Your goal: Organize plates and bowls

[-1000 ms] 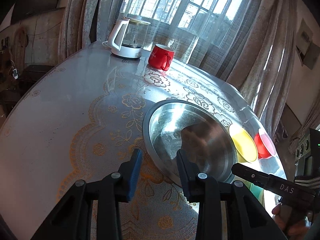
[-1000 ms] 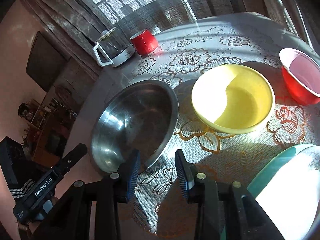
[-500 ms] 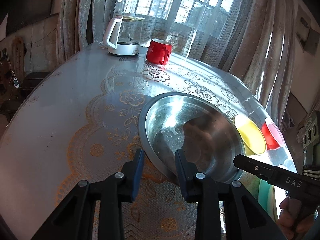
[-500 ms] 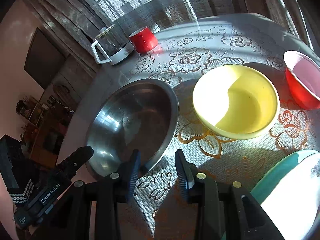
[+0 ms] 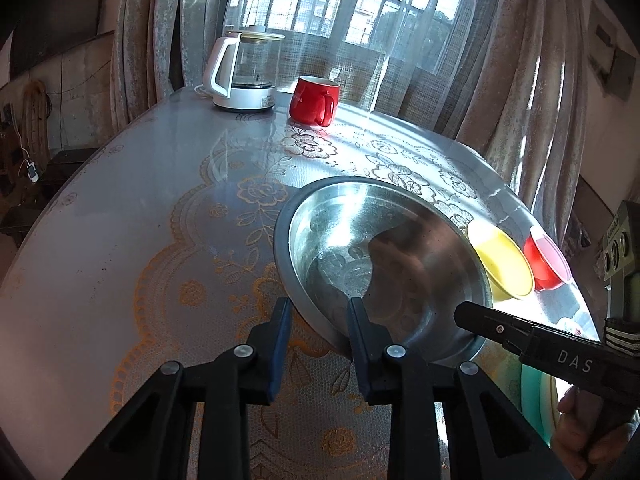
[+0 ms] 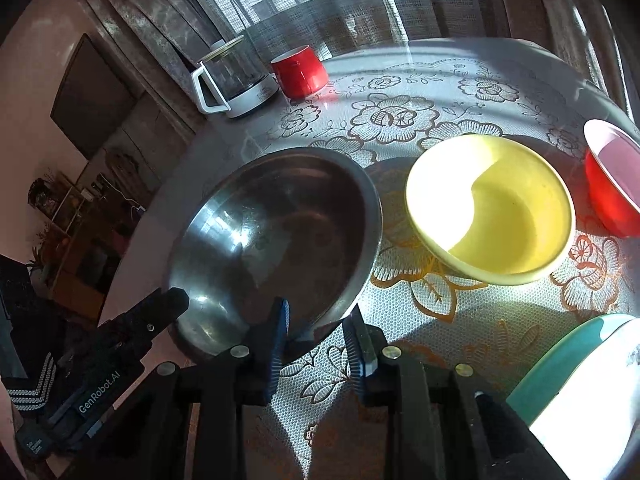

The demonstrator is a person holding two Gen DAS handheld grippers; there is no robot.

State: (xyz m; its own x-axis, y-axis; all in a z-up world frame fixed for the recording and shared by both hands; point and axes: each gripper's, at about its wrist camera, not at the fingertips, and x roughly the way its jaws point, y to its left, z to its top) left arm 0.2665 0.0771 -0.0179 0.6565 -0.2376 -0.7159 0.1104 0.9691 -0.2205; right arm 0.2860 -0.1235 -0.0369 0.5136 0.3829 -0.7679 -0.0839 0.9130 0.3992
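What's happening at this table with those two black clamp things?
A person holds two grippers, both at the near rim of a big steel bowl on the lace-covered table. The left gripper and right gripper are each open, straddling the rim, not yet clamped. A yellow bowl, a red bowl and stacked plates wait alongside.
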